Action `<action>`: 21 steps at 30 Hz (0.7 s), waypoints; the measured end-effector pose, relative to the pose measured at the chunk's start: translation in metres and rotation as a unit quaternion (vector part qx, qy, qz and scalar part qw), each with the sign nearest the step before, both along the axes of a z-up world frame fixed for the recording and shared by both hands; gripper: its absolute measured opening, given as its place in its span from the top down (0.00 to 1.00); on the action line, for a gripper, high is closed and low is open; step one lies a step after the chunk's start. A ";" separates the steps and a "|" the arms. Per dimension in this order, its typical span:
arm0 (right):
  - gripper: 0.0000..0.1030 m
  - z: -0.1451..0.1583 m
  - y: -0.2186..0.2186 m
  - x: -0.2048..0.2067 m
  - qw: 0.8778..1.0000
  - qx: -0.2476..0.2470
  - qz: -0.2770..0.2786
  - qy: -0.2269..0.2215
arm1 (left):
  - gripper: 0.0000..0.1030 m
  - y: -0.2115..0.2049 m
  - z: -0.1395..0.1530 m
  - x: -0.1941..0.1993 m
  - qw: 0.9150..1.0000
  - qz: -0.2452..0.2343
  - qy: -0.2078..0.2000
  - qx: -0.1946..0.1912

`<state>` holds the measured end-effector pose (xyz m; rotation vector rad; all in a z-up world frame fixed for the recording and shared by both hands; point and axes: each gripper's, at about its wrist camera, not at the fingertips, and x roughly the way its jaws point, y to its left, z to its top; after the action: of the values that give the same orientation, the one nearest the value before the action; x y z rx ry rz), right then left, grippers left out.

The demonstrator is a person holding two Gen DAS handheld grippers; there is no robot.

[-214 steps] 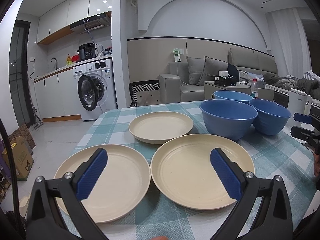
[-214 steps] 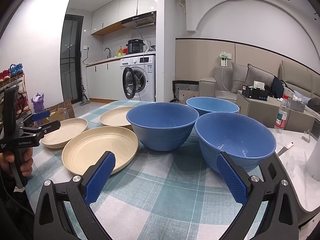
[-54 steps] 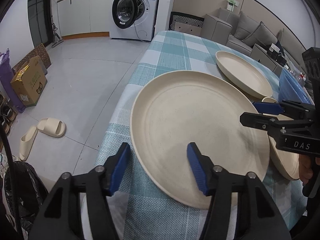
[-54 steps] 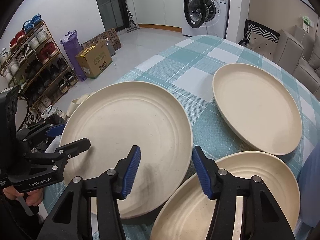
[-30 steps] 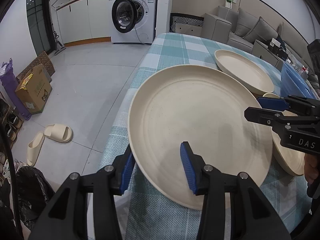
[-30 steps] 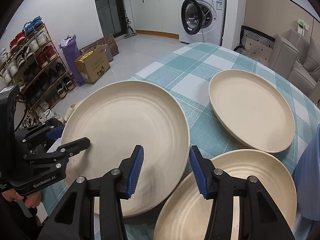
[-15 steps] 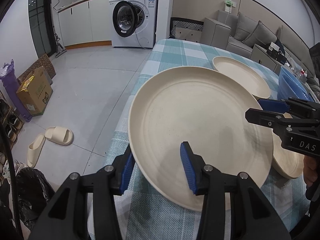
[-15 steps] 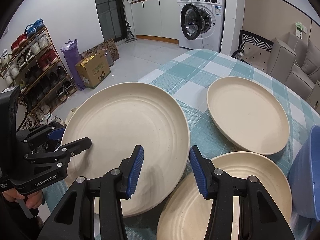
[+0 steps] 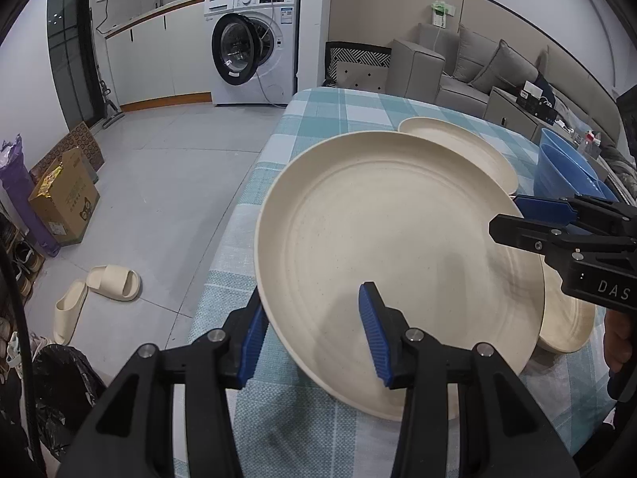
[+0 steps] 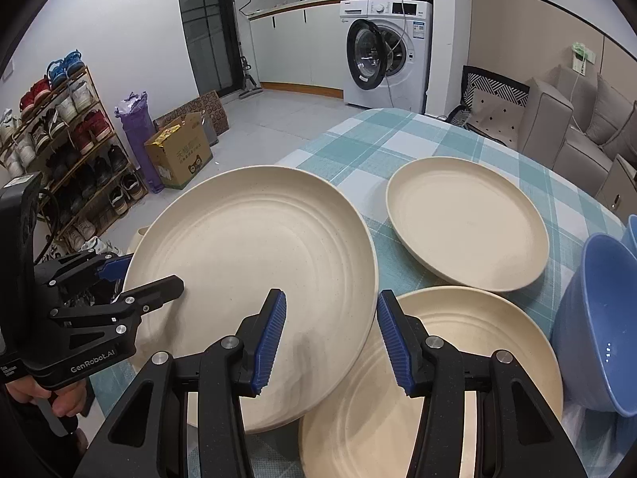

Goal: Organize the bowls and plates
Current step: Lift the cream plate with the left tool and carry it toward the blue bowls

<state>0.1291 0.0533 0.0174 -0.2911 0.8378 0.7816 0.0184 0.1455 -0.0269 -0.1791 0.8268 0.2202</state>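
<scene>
Both grippers clamped on opposite rim edges of the big cream plate (image 10: 254,275): left gripper (image 9: 314,334) on its edge, right gripper (image 10: 330,338) on the other. Plate is tilted, off the tabletop (image 10: 378,139). Second plate (image 10: 458,366) sits just below my right gripper. Step: stacking. Next: shift over it, level out, lower, release both.

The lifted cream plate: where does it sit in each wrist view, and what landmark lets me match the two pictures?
Left wrist view: the lifted plate fills the centre, its near-left rim between the left gripper's jaws.
Right wrist view: it lies left of centre, its right rim between the right gripper's jaws.
Shared landmark: the washing machine, door open, at the top of both.
</scene>
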 end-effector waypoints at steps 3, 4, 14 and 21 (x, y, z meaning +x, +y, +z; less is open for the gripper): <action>0.52 0.003 -0.008 -0.003 1.000 0.003 -0.005 -0.002 | 0.57 -0.005 0.002 0.000 1.000 -0.004 -0.003 0.002; 0.52 0.004 -0.011 -0.004 1.000 0.005 -0.007 -0.003 | 0.57 -0.007 0.003 0.000 1.000 -0.006 -0.004 0.003; 0.52 0.009 -0.035 -0.011 1.000 0.016 -0.025 -0.004 | 0.57 -0.024 0.008 0.003 1.000 -0.023 -0.008 0.009; 0.52 0.010 -0.051 -0.017 0.999 0.024 -0.037 -0.006 | 0.57 -0.035 0.009 0.006 0.999 -0.033 -0.008 0.015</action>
<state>0.1119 0.0023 0.0277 -0.2210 0.8130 0.7298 0.0242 0.1101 -0.0180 -0.1259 0.8118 0.1686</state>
